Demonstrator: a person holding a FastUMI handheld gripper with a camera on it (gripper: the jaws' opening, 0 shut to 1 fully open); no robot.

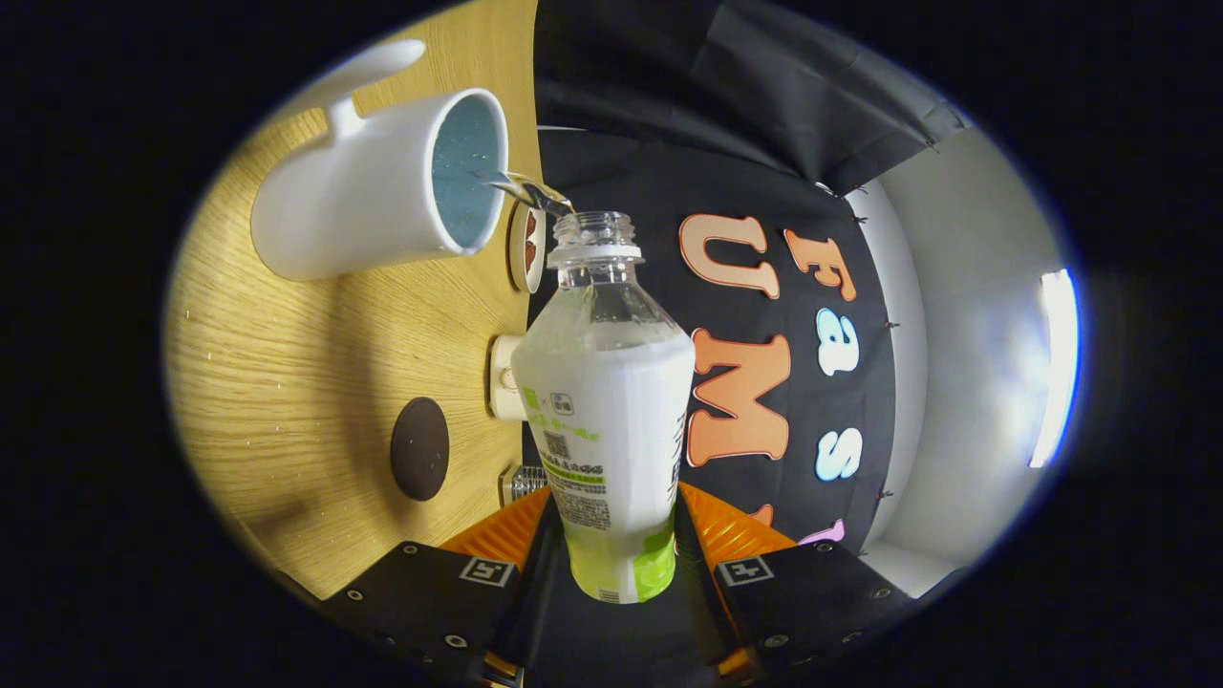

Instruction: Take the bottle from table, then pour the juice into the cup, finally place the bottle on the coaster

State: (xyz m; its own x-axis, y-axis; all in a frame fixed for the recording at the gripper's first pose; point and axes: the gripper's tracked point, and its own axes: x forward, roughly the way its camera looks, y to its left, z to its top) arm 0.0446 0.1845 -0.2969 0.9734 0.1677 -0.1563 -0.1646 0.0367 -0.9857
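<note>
— Bottle [611,420] first: where is it being held?

— It is being gripped between the two fingers of the gripper [616,549], which are pressing on its lower body from both sides. The cap is off, and the whole bottle is being tipped over so that its open neck is pointing at the cup [382,196].

— And is juice being poured?

— A thin clear stream [525,189] is being sent from the bottle's mouth across the cup's rim. The white cup is being seen with its blue inside facing the bottle and its handle on the far side. How full it is cannot be told from here.

— What is being shown on the table [287,382]?

— A dark round coaster [419,448] is lying on the wooden top, well apart from the cup and nearer the fingers. Just beyond the bottle, a white boxy object [504,378] and a small ribbed metal piece [524,483] are being partly hidden at the table's edge. A round thing [526,247] near the bottle's neck is possibly another small coaster, though it is being viewed too obliquely to be sure.
</note>
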